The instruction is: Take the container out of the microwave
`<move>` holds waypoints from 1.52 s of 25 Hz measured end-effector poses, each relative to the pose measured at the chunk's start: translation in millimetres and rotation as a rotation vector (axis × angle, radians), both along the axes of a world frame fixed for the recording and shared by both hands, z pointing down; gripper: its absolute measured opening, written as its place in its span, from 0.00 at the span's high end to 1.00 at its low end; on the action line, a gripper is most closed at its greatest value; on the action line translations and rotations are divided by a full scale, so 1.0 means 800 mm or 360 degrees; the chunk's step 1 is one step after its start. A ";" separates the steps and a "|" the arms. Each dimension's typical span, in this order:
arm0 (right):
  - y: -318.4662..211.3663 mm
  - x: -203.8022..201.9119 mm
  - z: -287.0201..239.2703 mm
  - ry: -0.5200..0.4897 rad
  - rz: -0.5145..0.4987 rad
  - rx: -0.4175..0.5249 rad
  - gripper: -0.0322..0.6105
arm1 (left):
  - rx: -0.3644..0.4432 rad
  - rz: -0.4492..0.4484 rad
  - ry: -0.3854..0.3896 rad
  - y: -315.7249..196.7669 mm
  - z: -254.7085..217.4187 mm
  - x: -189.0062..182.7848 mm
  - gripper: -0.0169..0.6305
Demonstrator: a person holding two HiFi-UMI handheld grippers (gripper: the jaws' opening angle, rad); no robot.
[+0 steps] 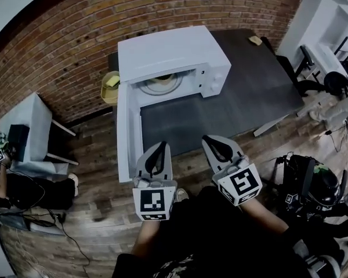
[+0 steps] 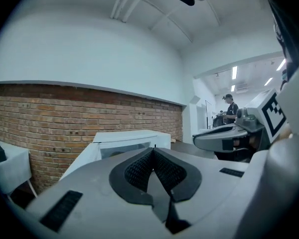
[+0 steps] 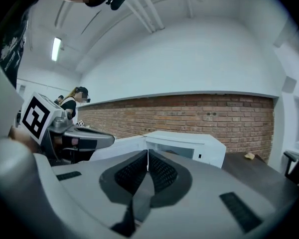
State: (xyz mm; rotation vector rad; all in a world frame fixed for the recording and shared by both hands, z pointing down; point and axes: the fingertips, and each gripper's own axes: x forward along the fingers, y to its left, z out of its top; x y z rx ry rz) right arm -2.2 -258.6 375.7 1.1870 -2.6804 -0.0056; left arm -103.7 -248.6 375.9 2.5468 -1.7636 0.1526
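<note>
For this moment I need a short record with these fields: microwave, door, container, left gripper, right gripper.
microwave: white microwave, on the dark table
door: door open, swung to the left side
container: round pale container inside the cavity, partly hidden by the roof
left gripper: left gripper shut, empty, short of the microwave
right gripper: right gripper shut, empty, beside the left one

My pictures look dim and a bit blue. From above, the white microwave (image 1: 168,54) is the brightest thing. A long ceiling light (image 3: 56,49) glows. The brick wall (image 1: 64,45) bends round, and the corners go black.
</note>
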 end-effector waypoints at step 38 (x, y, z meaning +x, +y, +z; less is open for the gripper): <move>-0.377 -0.161 0.222 0.0922 -0.0390 0.0201 0.66 | -0.0344 -0.0412 0.0057 -0.156 0.049 0.014 0.96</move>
